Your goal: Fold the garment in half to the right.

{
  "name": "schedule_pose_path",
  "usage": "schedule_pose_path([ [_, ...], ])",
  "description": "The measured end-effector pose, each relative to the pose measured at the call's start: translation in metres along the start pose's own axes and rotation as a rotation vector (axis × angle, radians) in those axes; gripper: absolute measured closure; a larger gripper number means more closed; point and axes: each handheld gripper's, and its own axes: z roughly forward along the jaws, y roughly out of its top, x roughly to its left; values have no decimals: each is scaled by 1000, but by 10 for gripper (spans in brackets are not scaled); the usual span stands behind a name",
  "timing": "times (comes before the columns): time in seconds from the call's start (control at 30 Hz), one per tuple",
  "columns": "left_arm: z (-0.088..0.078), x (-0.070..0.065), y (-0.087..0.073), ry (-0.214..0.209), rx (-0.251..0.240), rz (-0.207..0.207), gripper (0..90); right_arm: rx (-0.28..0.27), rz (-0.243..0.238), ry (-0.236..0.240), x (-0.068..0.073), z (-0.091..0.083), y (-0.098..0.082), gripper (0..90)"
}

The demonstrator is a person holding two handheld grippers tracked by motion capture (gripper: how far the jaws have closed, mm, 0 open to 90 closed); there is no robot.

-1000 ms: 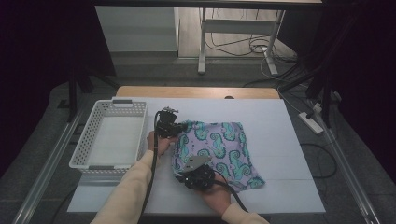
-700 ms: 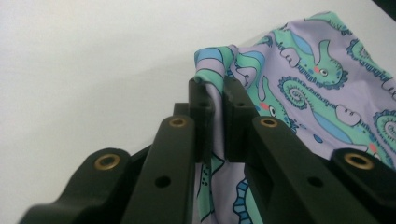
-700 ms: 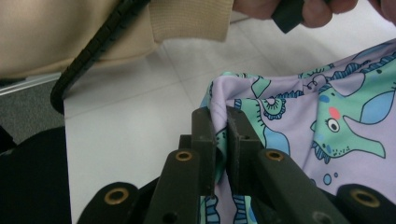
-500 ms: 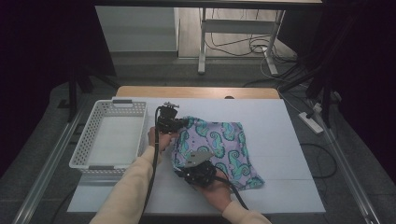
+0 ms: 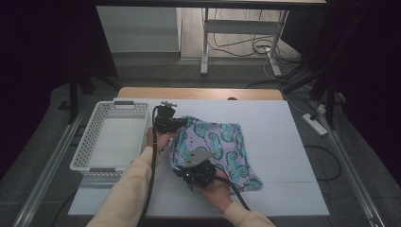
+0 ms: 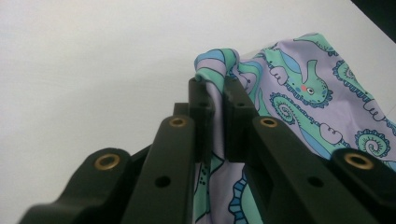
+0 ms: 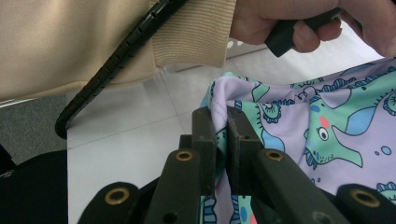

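Along the cloth's (image 5: 215,146) left edge both grippers pinch fabric, left gripper (image 5: 166,122) far, right gripper (image 5: 197,171) near; basket (image 5: 85,150) lies leftward.

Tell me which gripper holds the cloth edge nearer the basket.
The left gripper, clamping the cloth at its far corner beside the basket; the right gripper grips the near edge.

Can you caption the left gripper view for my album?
Black claw pinching the edge of a seahorse-print cloth on a white table.
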Motion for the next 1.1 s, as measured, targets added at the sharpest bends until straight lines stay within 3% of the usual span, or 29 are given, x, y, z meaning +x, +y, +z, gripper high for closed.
schedule_pose_path([
  [0.2, -4, -5, 4, 22, -20, 0, 837, 6, -17, 4, 0, 2, 2, 831],
  [0.4, -14, -5, 11, 31, -20, -3, 836, -35, -23, 11, -1, -1, 14, 831],
  [0.6, -9, -7, 9, 8, -7, -16, 835, -36, -22, 4, -1, -6, 9, 831],
  [1.1, -3, -15, 10, -18, -8, -2, 833, -17, 13, -29, -8, -30, -10, 832],
])
